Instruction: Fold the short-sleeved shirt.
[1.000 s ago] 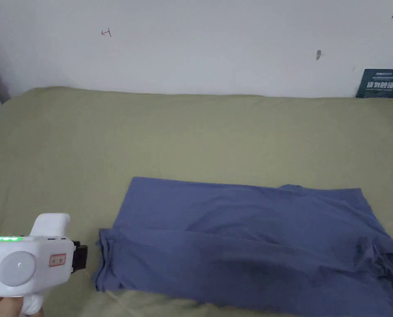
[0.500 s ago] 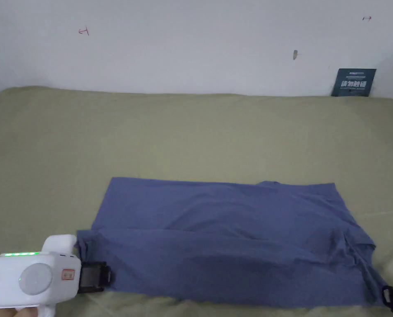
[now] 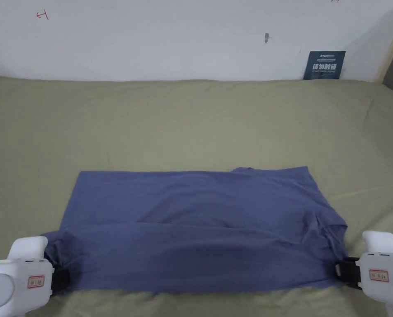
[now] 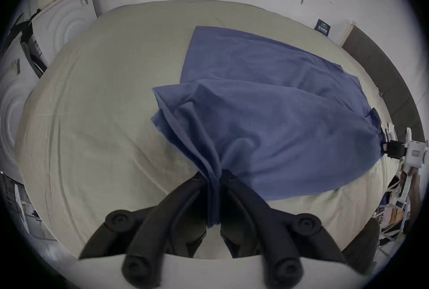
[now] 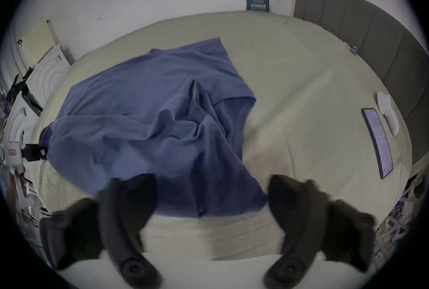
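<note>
A blue short-sleeved shirt (image 3: 199, 231) lies spread sideways on the olive bed sheet (image 3: 191, 124), with its near half folded up over the rest. My left gripper (image 3: 61, 278) is at the shirt's near left corner. In the left gripper view it (image 4: 212, 177) is shut on a bunched pleat of the blue shirt (image 4: 267, 112). My right gripper (image 3: 342, 272) is at the near right corner. In the right gripper view it (image 5: 211, 187) is open, its jaws wide apart on either side of the shirt's (image 5: 151, 112) edge.
A white wall with a small dark sign (image 3: 324, 65) runs behind the bed. A grey padded headboard (image 5: 371, 38) stands at the right, with a lit tablet (image 5: 377, 143) and a white device (image 5: 387, 112) on the sheet beside it. White foam boxes (image 4: 62, 22) stand at the left.
My left gripper has moved onto the shirt's near left corner and shut on it. My right gripper has come in to the near right corner. The head camera has swung right.
</note>
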Demonstrator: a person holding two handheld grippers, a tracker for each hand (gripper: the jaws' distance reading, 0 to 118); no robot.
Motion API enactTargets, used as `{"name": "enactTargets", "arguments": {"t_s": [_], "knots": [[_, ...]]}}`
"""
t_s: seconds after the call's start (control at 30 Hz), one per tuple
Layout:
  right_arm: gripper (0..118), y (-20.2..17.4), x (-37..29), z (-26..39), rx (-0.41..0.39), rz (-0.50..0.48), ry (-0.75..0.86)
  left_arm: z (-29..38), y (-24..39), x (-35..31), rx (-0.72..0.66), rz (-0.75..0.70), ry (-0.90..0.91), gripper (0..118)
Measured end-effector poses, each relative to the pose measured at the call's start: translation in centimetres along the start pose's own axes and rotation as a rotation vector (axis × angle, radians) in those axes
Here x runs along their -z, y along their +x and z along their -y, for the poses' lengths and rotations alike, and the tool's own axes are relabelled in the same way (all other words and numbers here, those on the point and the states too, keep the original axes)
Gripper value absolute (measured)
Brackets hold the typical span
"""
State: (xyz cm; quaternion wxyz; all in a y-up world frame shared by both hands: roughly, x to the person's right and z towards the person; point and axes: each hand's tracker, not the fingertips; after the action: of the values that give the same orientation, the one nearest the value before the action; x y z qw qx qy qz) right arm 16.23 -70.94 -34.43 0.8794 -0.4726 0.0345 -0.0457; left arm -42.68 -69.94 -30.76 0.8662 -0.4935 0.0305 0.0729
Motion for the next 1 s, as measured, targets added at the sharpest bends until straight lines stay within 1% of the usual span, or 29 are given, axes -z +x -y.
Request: {"name": "enactTargets", "arguments": {"t_s": [0.03, 0.1, 0.17, 0.2, 0.27, 0.4, 0.53, 0.57, 0.6, 0.7, 0.73, 0.77, 0.8, 0.83, 0.87, 0.9, 0.93, 0.97, 1.0], "knots": [[8, -0.4, -0.8, -0.1, 0.010, -0.003, 0.011, -0.1, -0.1, -0.1, -0.009, 0.006, -0.002, 10], [8, -0.5, -1.7, 0.1, 0.004, -0.007, 0.017, -0.1, -0.1, -0.6, -0.016, 0.008, 0.000, 10], [8, -0.1, -2.8, 0.3, 0.029, -0.023, 0.027, 0.3, 0.2, -1.6, -0.008, 0.002, 0.006, 10], [8, 0.3, -3.5, 0.5, 0.057, -0.041, 0.033, 0.5, 0.3, -2.2, 0.001, 0.003, 0.011, 10], [8, 0.6, -5.0, 1.2, 0.075, -0.051, 0.051, 0.9, 0.1, -2.8, 0.010, 0.005, 0.012, 10], [8, 0.6, -8.1, 4.1, 0.058, -0.063, 0.049, 3.4, -0.7, -5.5, 0.021, 0.016, 0.015, 10], [8, 0.5, -10.8, 8.5, 0.052, -0.078, 0.034, 7.7, -2.0, -8.8, 0.001, 0.027, 0.003, 10], [8, 0.1, -11.3, 9.7, 0.035, -0.074, 0.028, 8.8, -2.2, -9.4, 0.000, 0.026, -0.004, 10], [8, 0.0, -11.6, 10.5, 0.023, -0.072, 0.019, 9.5, -2.4, -9.7, -0.004, 0.026, -0.010, 10], [9, -0.3, -11.7, 12.0, 0.021, -0.078, 0.013, 11.1, -3.2, -9.7, -0.024, 0.032, -0.028, 10], [23, -0.3, -11.6, 12.0, 0.024, -0.080, 0.015, 11.3, -3.4, -9.5, -0.034, 0.052, -0.027, 20], [55, -0.3, -11.5, 11.8, 0.033, -0.078, 0.013, 11.4, -3.4, -9.4, -0.030, 0.056, -0.019, 47], [106, -0.4, -11.5, 11.6, 0.044, -0.059, 0.004, 11.5, -3.2, -9.5, -0.027, 0.046, -0.012, 95], [116, -0.5, -11.8, 11.3, 0.044, -0.057, 0.012, 11.4, -3.1, -9.5, -0.009, -0.005, -0.014, 112], [109, -0.6, -12.3, 11.1, 0.048, -0.065, 0.032, 11.3, -3.2, -9.7, -0.006, -0.030, -0.008, 112], [108, -0.6, -12.9, 10.1, 0.046, -0.054, 0.140, 11.0, -3.4, -10.5, -0.014, -0.028, 0.046, 112], [109, -0.7, -12.9, 9.1, 0.051, -0.028, 0.123, 10.6, -3.6, -11.1, -0.021, -0.027, 0.053, 111], [109, -0.1, -13.4, 9.3, 0.045, -0.026, 0.129, 9.9, -3.6, -11.4, -0.043, -0.033, 0.057, 110], [100, -0.1, -13.5, 8.7, 0.034, -0.021, 0.149, 9.3, -3.5, -11.7, -0.055, -0.032, 0.069, 108]]}}
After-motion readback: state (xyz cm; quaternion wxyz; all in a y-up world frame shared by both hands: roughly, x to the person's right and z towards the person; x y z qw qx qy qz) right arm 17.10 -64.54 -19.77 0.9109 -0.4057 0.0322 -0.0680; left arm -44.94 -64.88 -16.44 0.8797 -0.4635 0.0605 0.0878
